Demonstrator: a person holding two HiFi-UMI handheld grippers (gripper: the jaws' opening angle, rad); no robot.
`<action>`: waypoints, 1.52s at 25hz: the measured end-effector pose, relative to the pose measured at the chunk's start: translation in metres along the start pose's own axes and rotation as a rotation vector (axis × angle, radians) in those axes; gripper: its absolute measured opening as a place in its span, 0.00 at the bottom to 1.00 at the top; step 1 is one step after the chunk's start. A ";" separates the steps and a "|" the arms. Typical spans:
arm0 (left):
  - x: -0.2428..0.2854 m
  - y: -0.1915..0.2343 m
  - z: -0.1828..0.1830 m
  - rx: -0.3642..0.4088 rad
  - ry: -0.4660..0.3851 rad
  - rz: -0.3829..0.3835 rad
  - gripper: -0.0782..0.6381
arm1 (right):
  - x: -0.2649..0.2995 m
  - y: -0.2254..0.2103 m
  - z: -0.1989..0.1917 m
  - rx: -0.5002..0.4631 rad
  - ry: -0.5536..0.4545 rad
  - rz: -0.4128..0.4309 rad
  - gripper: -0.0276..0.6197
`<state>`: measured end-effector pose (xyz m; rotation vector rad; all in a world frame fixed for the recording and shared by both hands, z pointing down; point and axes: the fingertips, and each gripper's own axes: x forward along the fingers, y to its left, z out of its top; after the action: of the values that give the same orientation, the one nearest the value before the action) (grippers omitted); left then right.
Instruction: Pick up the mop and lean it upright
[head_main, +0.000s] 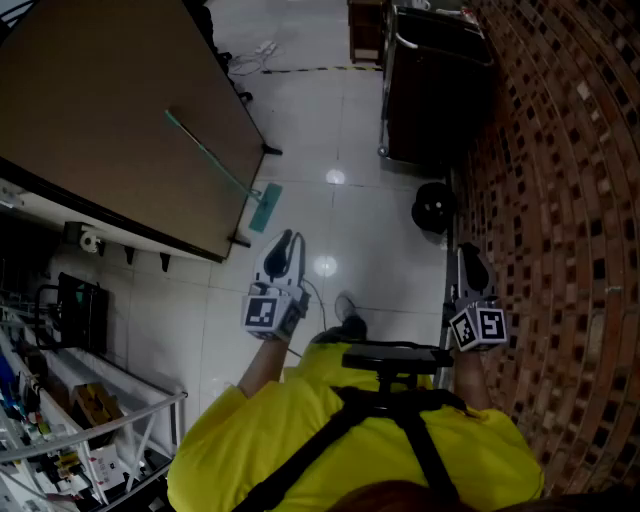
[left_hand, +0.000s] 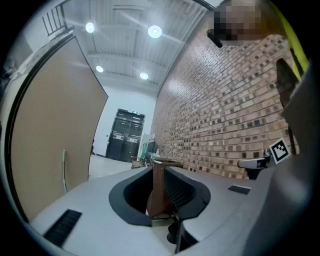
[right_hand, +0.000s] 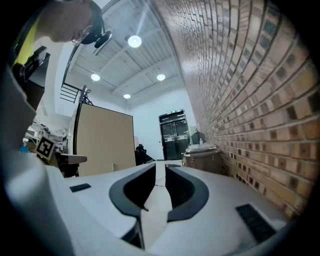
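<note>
The mop (head_main: 215, 160) has a thin teal handle that leans against a big brown board (head_main: 110, 110), and its teal head (head_main: 265, 207) rests on the white floor at the board's foot. The handle also shows as a pale green stick (left_hand: 64, 170) in the left gripper view. My left gripper (head_main: 286, 248) hovers just below the mop head, apart from it. Its jaws stand a narrow slit apart with nothing in them. My right gripper (head_main: 470, 265) is held near the brick wall, far from the mop. Its jaws also show a narrow gap, through which I see floor.
A brick wall (head_main: 560, 200) runs along the right. A dark cart (head_main: 430, 80) and a round black object (head_main: 433, 208) stand ahead beside it. Shelves with clutter (head_main: 60, 400) fill the lower left. Dark double doors (left_hand: 125, 135) close the far end.
</note>
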<state>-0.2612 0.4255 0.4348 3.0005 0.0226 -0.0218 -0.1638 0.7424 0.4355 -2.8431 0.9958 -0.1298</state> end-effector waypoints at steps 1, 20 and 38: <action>0.011 0.006 0.001 -0.003 0.006 -0.007 0.19 | 0.015 -0.003 0.008 0.001 -0.013 -0.006 0.14; 0.175 0.215 0.007 -0.032 0.024 0.517 0.19 | 0.435 0.040 -0.017 0.009 0.131 0.532 0.19; 0.159 0.427 0.018 -0.088 -0.062 1.073 0.19 | 0.714 0.332 -0.075 -0.124 0.296 1.112 0.24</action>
<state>-0.0961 0.0025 0.4742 2.5230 -1.4875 0.0012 0.1791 0.0313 0.4884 -1.9559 2.4966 -0.3674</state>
